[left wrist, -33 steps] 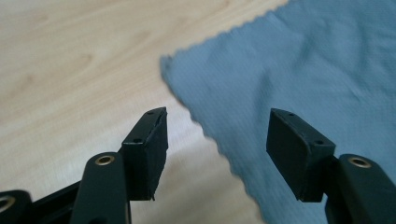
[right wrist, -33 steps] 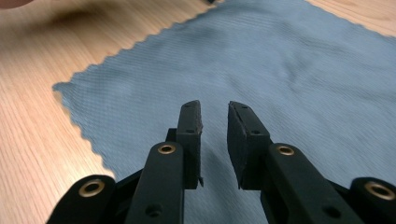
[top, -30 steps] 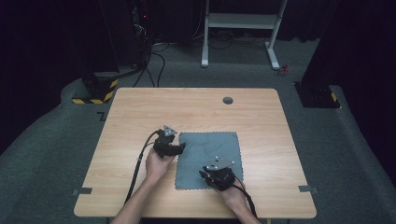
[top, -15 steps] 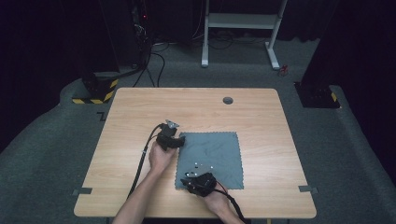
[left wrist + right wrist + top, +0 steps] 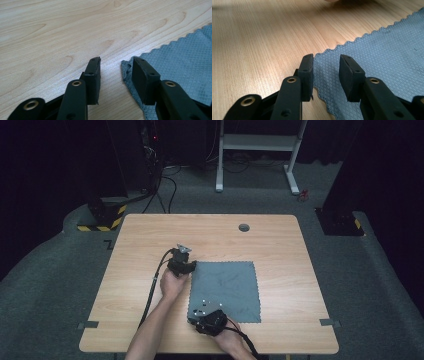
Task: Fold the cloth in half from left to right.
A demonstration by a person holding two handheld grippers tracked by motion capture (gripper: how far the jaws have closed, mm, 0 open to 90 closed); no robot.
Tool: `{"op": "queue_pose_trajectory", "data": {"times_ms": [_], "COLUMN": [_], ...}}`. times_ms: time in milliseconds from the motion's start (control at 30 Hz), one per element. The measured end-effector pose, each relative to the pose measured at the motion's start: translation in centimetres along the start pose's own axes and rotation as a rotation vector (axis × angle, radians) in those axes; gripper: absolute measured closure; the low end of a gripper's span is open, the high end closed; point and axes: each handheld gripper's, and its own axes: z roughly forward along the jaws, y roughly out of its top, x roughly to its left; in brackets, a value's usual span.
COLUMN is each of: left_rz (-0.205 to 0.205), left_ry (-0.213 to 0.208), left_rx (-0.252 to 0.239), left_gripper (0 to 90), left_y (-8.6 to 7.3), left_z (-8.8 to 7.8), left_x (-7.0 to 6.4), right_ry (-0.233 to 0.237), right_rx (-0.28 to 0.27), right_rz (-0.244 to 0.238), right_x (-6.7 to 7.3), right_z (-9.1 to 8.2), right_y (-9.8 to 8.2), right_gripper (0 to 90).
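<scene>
A grey-blue cloth [image 5: 227, 285] lies flat on the wooden table [image 5: 150, 235]. My left gripper [image 5: 189, 265] is at the cloth's far left corner. In the left gripper view its jaws [image 5: 116, 62] stand apart and have just been closing. The corner of the cloth [image 5: 175, 57] lies by the right jaw, with bare wood in most of the gap. My right gripper [image 5: 200, 312] is at the near left corner. Its jaws [image 5: 326, 58] have just been opening and straddle the scalloped edge of the cloth [image 5: 374, 50], which lies flat between them, not pinched.
A round dark hole [image 5: 244, 227] sits near the table's far edge. Grey tape marks [image 5: 87, 325] lie at the near corners. Behind the table stand a white frame [image 5: 260, 145] and black gear with cables on the carpet.
The right hand has slid left along the cloth's near edge to its near left corner. The left hand has moved a little away from the person, to the far left corner.
</scene>
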Motion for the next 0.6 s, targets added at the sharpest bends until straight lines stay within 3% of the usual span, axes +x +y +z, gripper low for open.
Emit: {"op": "queue_pose_trajectory", "data": {"times_ms": [133,333,600], "left_rz": [0.006,0.023,0.029], "left_ry": [-0.012,-0.023,-0.042], "left_rx": [0.000,-0.001,0.019], "left_gripper": [64.1,69.5,76.7], "left_y": [0.0,0.0,0.3], "left_z": [0.0,0.0,0.0], "left_x": [-0.1,-0.1,-0.3], "right_ry": [0.015,0.042,0.015], "right_rx": [-0.003,-0.015,0.004], "right_rz": [0.002,-0.040,-0.042], "right_x": [0.3,1.0,1.3], "right_z": [0.0,0.3,0.5], "right_y": [0.0,0.3,0.4], "right_gripper": [63.4,61.5,68.0]}}
